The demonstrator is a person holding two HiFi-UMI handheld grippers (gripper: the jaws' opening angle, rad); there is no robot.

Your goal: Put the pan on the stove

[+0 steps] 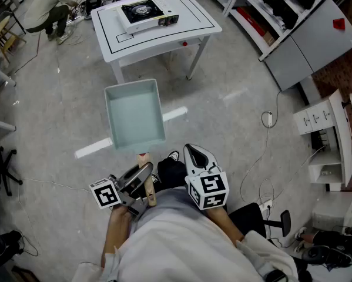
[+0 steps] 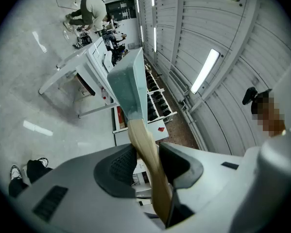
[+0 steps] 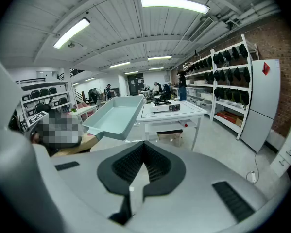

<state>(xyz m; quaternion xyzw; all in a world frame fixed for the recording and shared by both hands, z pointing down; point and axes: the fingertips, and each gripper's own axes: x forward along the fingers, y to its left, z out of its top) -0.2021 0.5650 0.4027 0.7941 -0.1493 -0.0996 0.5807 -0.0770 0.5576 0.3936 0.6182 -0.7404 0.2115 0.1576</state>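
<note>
Here, the left gripper point(image 1: 139, 180) has its fingers point(image 2: 118, 168) closed on the pale wooden handle point(image 2: 146, 154) of a light teal, square, deep-walled pan point(image 1: 134, 115). In the left gripper view the handle runs between the two dark ribbed pads, with both pressing on it. The pan reaches forward from that grip, held in the air over the grey floor point(image 1: 223, 116) with its open side up and nothing inside it. The handle points back toward the person holding it.

The right gripper point(image 1: 191, 153) sits just beside the left one, close to the person's body. Its fingers point(image 3: 130, 166) are closed together with nothing between them, and it is not touching the pan.

The white portable gas stove point(image 1: 143, 12) with a black burner stands on the white tabletop point(image 1: 193, 17), which is marked with black rectangular lines. The stove is toward the far side of the tabletop. The pan is well apart from both, hanging short of the table's near edge.

A person point(image 1: 46, 7) crouches on the floor beyond the table's left end, and white shelving point(image 1: 281, 16) runs along the right side.
</note>
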